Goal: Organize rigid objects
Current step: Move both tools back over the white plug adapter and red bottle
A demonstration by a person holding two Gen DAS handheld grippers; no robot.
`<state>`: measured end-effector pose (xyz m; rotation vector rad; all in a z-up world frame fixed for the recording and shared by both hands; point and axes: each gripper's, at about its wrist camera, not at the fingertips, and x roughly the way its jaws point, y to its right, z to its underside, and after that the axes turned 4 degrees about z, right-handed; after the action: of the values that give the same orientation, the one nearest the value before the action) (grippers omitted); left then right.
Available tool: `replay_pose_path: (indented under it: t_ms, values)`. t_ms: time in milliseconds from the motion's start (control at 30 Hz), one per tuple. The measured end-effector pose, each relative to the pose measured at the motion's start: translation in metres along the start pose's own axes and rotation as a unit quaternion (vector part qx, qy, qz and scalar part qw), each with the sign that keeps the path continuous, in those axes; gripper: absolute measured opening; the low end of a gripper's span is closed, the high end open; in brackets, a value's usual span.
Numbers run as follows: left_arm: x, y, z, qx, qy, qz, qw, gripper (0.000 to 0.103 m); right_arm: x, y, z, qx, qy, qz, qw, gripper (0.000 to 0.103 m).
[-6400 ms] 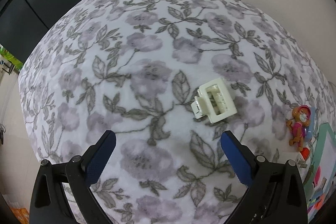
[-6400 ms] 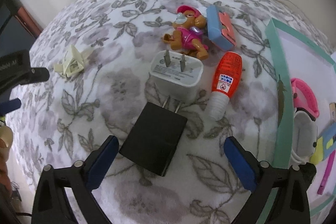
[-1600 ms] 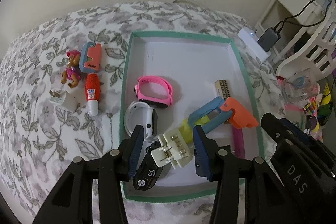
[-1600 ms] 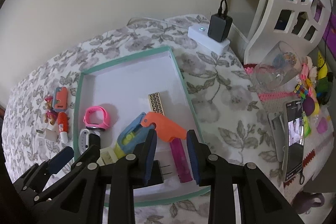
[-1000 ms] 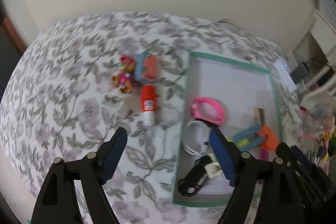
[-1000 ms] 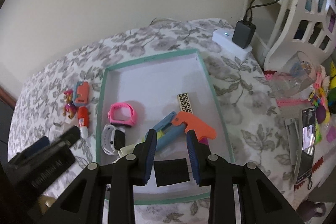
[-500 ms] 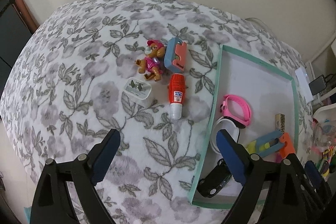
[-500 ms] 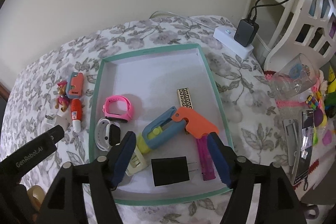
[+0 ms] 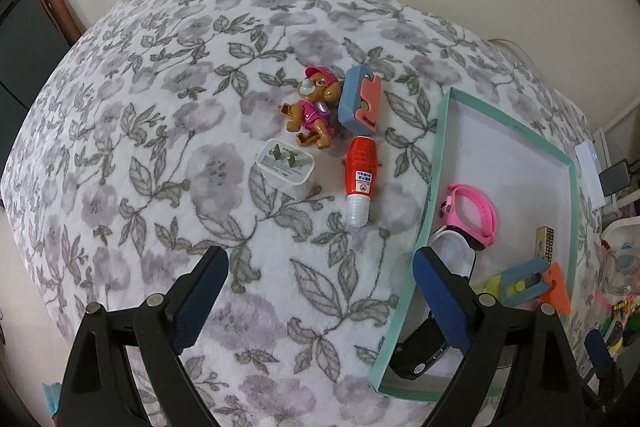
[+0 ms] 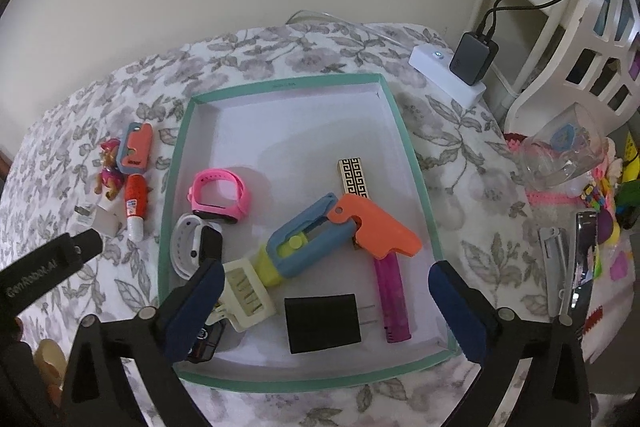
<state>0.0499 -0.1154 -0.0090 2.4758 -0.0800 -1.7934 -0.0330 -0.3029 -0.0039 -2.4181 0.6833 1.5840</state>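
Note:
A teal-rimmed white tray [image 10: 412, 163] holds a black charger [image 10: 323, 323], a cream hair clip [image 10: 245, 297], a pink band [image 10: 219, 195], a white watch [image 10: 192, 247], a blue and orange toy [image 10: 340, 231] and a purple stick [image 10: 392, 301]. My right gripper [image 10: 325, 297] is open and empty above the tray's near end. On the floral cloth left of the tray [image 9: 436, 163] lie a white charger [image 9: 285, 173], a red bottle [image 9: 359, 181], a toy dog [image 9: 312, 113] and a blue-orange case [image 9: 360, 99]. My left gripper [image 9: 318, 291] is open and empty, near of them.
A white power strip [image 10: 444, 77] with a dark adapter sits beyond the tray's far right corner. A glass cup [image 10: 560, 155], a phone [image 10: 586, 251] and small toys lie to the right. A white chair [image 10: 580, 27] stands at the far right. The wall is behind.
Both grippers have let go: the hair clip and black charger now lie in the tray. My left gripper has swung left over the cloth toward the loose objects; the right has opened wide and backed off.

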Motion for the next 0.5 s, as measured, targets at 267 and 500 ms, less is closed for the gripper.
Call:
replay_pose_path:
  t_ms: [267,500]
  values:
    - [-0.003,-0.032,-0.014,-0.052,0.007,0.014,0.9985,0.103,0.004,-0.012,0.002,-0.002,-0.012,-0.023,1.000,0.103]
    - [-0.016,-0.077,-0.032,-0.097,0.036,0.014,0.9945,0.103,-0.003,-0.047,0.003,-0.033,-0.005,-0.059,0.998,0.103]
